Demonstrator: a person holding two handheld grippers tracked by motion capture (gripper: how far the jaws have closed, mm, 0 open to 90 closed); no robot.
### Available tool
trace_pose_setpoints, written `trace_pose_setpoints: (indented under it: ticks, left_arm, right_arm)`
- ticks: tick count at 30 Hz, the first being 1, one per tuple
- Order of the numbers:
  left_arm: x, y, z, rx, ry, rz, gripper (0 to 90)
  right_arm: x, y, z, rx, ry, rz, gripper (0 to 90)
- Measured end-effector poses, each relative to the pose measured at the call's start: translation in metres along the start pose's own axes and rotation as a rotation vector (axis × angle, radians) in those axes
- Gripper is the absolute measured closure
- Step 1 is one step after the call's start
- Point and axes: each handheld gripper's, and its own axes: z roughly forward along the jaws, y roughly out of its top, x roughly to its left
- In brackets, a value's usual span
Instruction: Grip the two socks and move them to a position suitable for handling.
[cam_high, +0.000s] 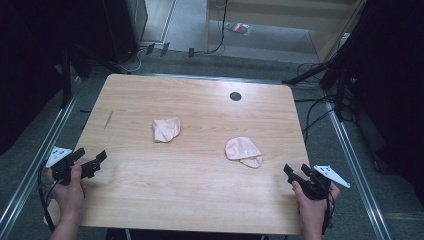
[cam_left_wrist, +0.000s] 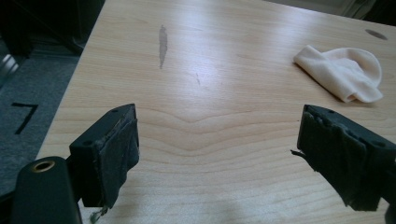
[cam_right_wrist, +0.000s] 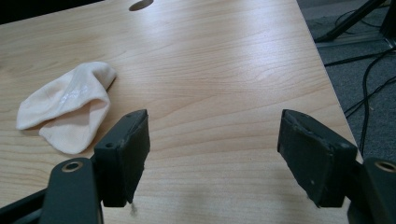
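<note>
At the table's (cam_high: 190, 200) left edge the left gripper (cam_high: 98, 161) is held with jaws spread wide and empty, one pale sock (cam_high: 166, 129) is seen left of centre, a second sock (cam_high: 243, 151) right of centre, and the right gripper (cam_high: 296, 172) is held equally agape, gripping nothing.

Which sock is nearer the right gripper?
The right-hand sock, lying just ahead of the right gripper. The other sock sits farther back, left of centre.
</note>
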Motion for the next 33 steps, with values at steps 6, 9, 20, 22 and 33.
trace_pose_setpoints:
  ticks: [6,9,20,22,33]
  left_arm:
    - [-0.002,0.001,0.002,0.021,0.005,0.026,13.5]
    - [-0.001,0.001,0.002,0.020,0.003,0.016,13.5]
    - [-0.003,0.001,0.003,0.031,0.011,0.030,13.5]
    - [-0.003,0.001,0.003,0.039,0.008,0.031,13.5]
    - [-0.005,0.000,0.002,0.037,-0.001,0.050,13.6]
  right_arm:
    - [0.008,0.005,0.000,-0.012,0.008,0.009,25.7]
    - [0.014,0.008,0.000,-0.017,0.021,0.012,25.9]
    - [0.057,0.031,0.020,0.002,0.060,-0.044,23.9]
    - [0.060,0.032,0.023,0.006,0.069,-0.044,24.0]
    - [0.089,0.043,0.062,0.061,0.085,-0.067,24.3]
